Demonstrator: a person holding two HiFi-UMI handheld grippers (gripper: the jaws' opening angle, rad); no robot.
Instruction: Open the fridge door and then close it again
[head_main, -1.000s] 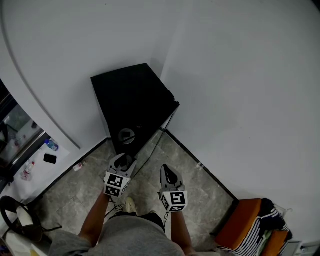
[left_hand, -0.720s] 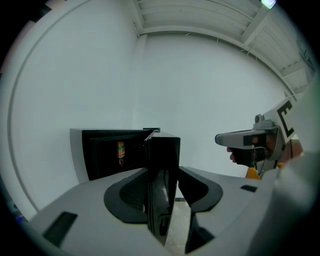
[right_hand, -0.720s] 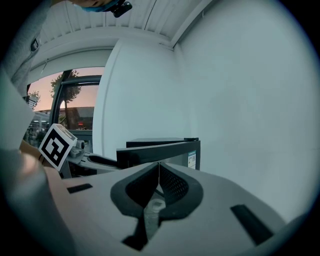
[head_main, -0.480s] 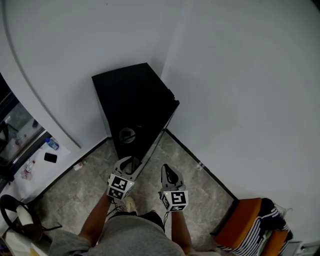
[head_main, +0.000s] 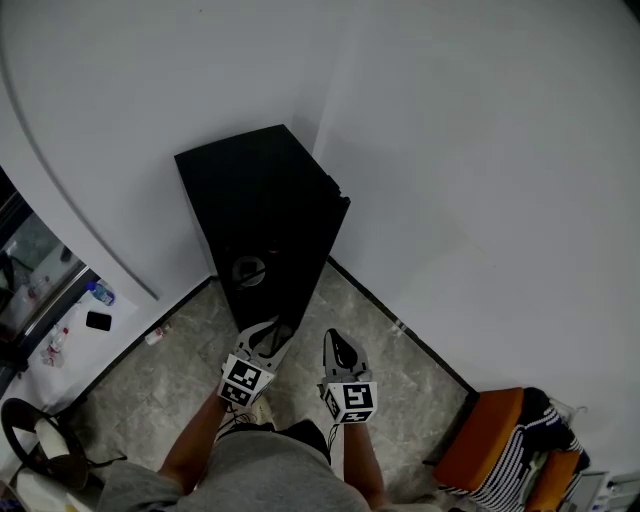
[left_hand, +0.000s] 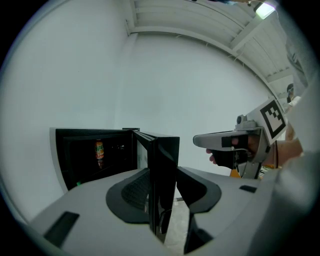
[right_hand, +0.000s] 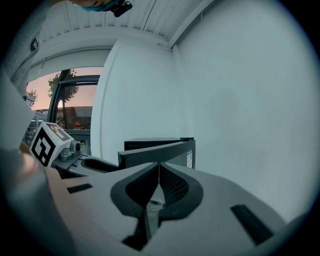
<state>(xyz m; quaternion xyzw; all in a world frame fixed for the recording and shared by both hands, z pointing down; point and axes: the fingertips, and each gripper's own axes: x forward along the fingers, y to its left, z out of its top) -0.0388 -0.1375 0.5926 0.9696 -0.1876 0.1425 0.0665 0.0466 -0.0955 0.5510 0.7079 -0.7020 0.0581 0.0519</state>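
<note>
Fridge door (left_hand: 165, 170) held ajar
Left gripper (head_main: 272, 332), jaws just closing, grasps its edge; right gripper (right_hand: 159, 172) clenched, empty.

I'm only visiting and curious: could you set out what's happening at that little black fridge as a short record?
Fridge: small, black, in the room corner
Fridge door: swung open
Inside: an orange drink
Left tongs: have just been closing, gripping the door's free edge
Right tongs: shut, holding nothing

Black fridge (head_main: 245, 200) (cornered), door (left_hand: 165, 170) ajar.
</note>
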